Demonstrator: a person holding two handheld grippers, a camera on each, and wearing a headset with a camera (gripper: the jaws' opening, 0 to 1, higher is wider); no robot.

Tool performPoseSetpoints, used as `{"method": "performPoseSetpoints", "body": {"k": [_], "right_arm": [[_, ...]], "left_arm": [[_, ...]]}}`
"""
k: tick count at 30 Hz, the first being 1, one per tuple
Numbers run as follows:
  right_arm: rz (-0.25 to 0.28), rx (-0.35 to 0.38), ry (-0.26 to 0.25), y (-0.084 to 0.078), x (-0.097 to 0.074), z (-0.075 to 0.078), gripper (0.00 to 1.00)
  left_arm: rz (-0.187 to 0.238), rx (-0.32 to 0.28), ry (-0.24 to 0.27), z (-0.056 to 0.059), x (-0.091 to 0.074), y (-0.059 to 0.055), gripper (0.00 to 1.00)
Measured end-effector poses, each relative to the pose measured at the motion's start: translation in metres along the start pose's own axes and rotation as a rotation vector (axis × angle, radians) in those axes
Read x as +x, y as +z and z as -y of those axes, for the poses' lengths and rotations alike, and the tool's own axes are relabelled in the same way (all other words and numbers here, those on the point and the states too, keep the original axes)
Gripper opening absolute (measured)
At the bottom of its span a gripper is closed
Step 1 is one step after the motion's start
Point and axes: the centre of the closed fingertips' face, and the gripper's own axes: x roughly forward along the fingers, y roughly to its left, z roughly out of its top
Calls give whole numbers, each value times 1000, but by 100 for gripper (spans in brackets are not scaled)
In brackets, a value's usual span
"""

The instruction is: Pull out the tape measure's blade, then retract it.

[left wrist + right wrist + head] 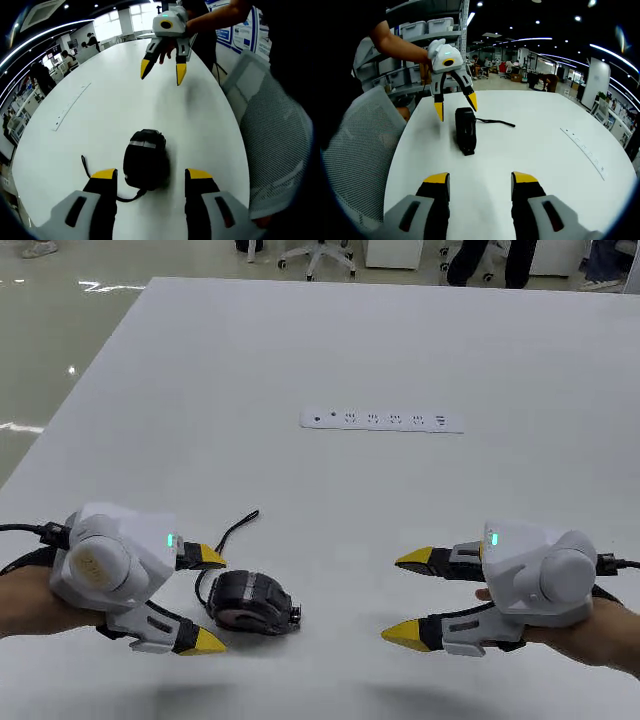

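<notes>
A black tape measure with a black wrist strap lies on the white table near the front left. My left gripper stands open around its left end, yellow fingertips on either side, without touching it. In the left gripper view the tape measure sits just ahead of the tips. My right gripper is open further right, apart from the case, with nothing between its jaws. The right gripper view shows the tape measure ahead, with my left gripper over its far end. The blade is inside the case.
A white power strip lies flat at the middle of the table. A mesh chair back stands beside the table's edge. Office chairs and people's legs are beyond the far edge.
</notes>
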Motion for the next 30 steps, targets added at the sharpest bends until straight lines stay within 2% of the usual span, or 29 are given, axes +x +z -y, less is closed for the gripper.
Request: {"method": "performPoseSetpoints", "body": {"k": [8,16,30], "right_arm": [[-12,-22,52,1,20,-2,46],[-18,-36,93,1,42,-4,43],[-56,-93,162,-2,77,-21,34]], "left_arm": [[-36,44,-43,-4,9,-7,46],[-42,68,-67,-4,17,-8,42],[-47,94,-103,-5,24,-7,33]]}}
